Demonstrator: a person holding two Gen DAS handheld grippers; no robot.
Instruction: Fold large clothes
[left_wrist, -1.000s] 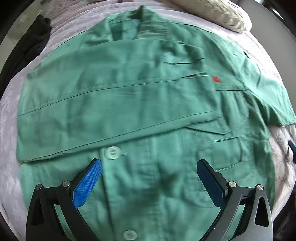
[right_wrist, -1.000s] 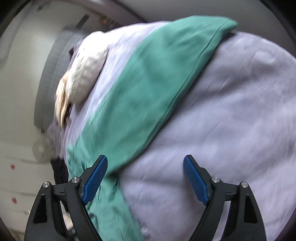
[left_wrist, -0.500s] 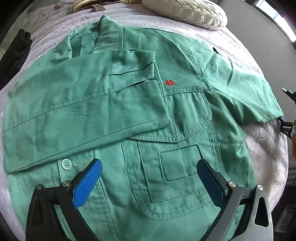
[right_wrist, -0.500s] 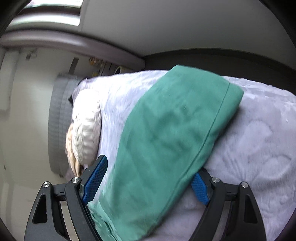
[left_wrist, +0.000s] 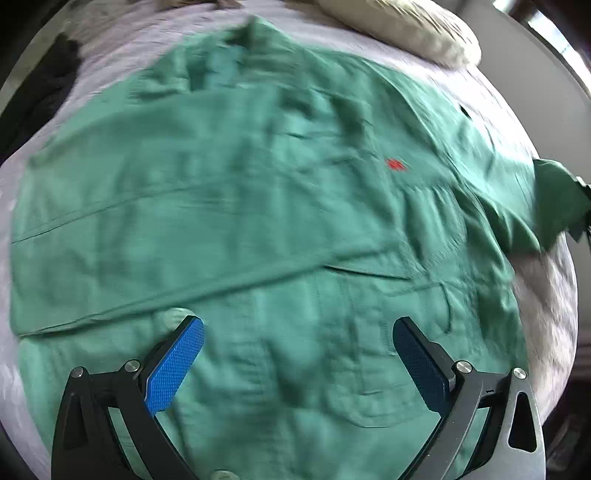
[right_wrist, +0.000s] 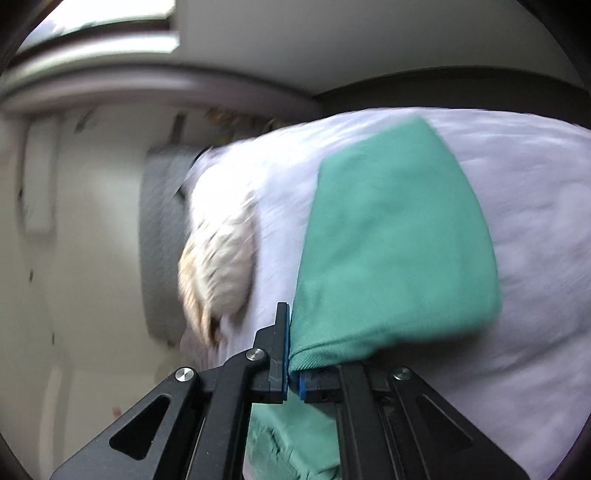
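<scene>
The right gripper (right_wrist: 293, 373) had its jaws clamped on the sleeve (right_wrist: 399, 258), which ran away toward 1 o'clock. The left gripper (left_wrist: 297, 354), jaws wide apart and empty, hung over the jacket (left_wrist: 258, 206), the sleeve lying at its 3 o'clock.

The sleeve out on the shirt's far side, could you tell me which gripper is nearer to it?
Right. The right gripper is shut on the sleeve cuff edge. The left gripper hangs open above the shirt front, well away from that sleeve.
</scene>
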